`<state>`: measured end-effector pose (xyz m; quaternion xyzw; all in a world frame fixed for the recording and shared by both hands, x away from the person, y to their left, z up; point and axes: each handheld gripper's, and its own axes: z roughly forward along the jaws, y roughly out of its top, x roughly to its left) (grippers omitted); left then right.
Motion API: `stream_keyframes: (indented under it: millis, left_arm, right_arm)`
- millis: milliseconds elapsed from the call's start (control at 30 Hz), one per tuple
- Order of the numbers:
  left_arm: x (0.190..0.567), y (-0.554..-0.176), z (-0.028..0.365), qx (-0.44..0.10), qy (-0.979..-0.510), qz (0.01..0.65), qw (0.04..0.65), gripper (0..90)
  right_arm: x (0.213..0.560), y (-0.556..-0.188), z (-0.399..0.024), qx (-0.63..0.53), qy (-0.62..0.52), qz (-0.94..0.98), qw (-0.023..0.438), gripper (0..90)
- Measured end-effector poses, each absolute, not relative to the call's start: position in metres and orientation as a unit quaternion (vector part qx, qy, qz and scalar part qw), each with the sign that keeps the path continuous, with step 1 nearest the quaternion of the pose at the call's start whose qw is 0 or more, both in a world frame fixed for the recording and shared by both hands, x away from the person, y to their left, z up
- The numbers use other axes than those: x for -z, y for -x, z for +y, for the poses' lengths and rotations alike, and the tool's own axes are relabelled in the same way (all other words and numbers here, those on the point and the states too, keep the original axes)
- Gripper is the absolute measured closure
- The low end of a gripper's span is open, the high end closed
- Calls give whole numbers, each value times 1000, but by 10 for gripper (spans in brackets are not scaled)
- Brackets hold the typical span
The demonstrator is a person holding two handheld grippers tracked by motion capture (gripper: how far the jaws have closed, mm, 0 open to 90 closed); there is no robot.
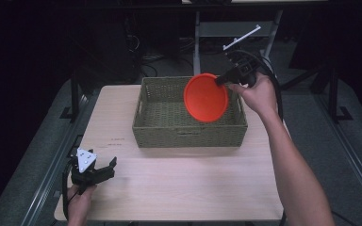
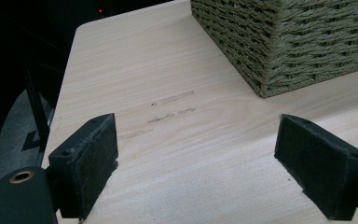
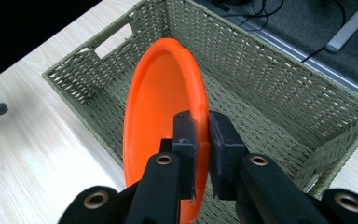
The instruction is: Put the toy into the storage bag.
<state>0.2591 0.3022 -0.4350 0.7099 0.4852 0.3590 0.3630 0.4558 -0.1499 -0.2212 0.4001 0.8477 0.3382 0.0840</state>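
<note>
From the high view, the right tongs (image 1: 222, 80) are clamped on the rim of an orange plate (image 1: 206, 98), holding it tilted up on edge over the woven basket (image 1: 188, 135), so the plate hangs just ahead of and below those tongs, with the basket's floor right under it. The left tongs (image 1: 104, 170) sit well apart from all that, near the front corner of the surface (image 1: 179, 183), spread open and empty. Left gripper view: both pads wide apart over bare wood, with the basket corner (image 2: 279, 51) up ahead and off to the right. Right gripper view: pads pinched on the plate's rim (image 3: 200, 116), and the plate's face runs straight away from the tongs along the basket's length. My guess is it goes down into the basket next, and the right hand is obviously the one placed for that.
</note>
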Motion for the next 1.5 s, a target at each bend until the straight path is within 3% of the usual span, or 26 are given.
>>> stream_keyframes:
  millis: [1500]
  left_arm:
    - [434, -258, 302, -358, -710, 482, 367, 129]
  right_arm:
    - [288, -495, -147, -322, -451, 829, 71, 818]
